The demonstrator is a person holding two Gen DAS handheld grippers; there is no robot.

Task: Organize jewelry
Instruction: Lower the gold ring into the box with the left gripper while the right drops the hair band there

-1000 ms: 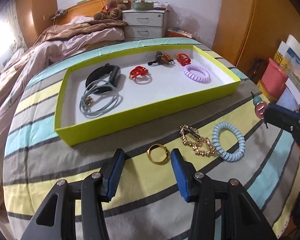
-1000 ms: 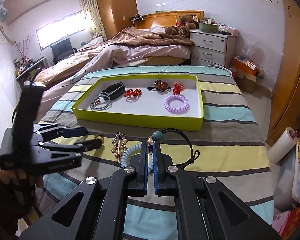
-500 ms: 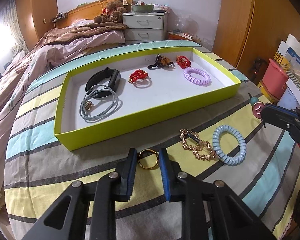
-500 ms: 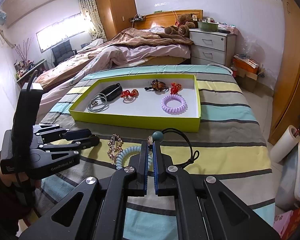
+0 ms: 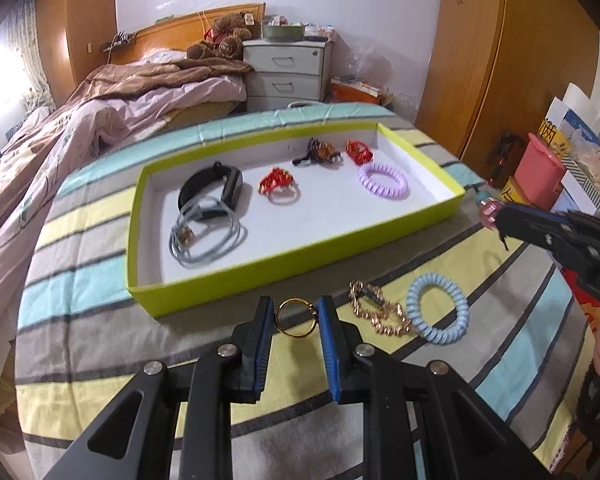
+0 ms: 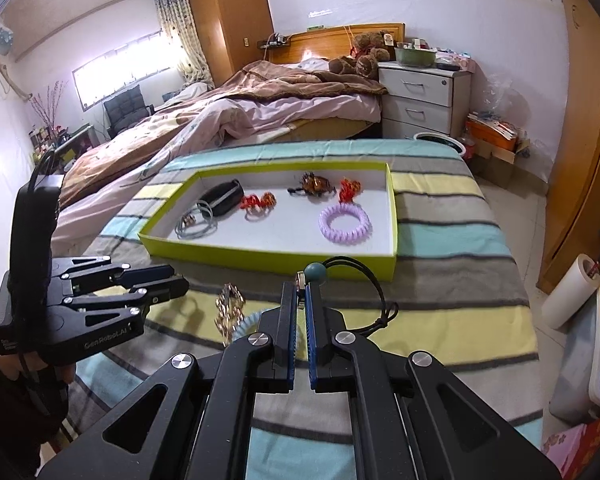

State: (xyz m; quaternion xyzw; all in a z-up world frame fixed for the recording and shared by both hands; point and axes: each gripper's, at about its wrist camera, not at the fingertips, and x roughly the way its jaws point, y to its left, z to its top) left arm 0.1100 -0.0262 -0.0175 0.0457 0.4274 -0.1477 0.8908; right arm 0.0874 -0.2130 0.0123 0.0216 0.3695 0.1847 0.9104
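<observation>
A: Right, your left hand-held gripper (image 5: 295, 318) is clamped on the gold ring (image 5: 295, 317). The blue pads touch the ring on both sides, just in front of the near wall of the yellow-green tray (image 5: 236, 284), over the striped bedspread (image 5: 100, 328). Whether the ring is off the cloth, I cannot tell.

B: And your right hand-held gripper (image 6: 300, 308)?

A: Its fingers are together, pinched on a black cord (image 6: 374, 286) with a teal bead (image 6: 315, 272) that stands just above the tips. The cord loops out to the right and hangs down over the bedspread. In your left wrist view a pink bead (image 5: 489, 209) shows at that gripper's tip, close to the tray's right corner.

B: What lies loose on the bedspread?

A: A gold chain bracelet (image 5: 380, 314) and a pale blue coil hair tie (image 5: 438, 309), touching each other, just right of your ring.

B: Inside the tray?

A: From the left: a black band (image 5: 212, 192) overlapping a grey cable coil (image 5: 206, 236), a red hair clip (image 5: 276, 184) on a pale ring, a brown-and-black clip (image 5: 320, 152), a second red piece (image 5: 358, 151) by the far right corner, and a lilac coil hair tie (image 5: 383, 181) nearer you.
</observation>
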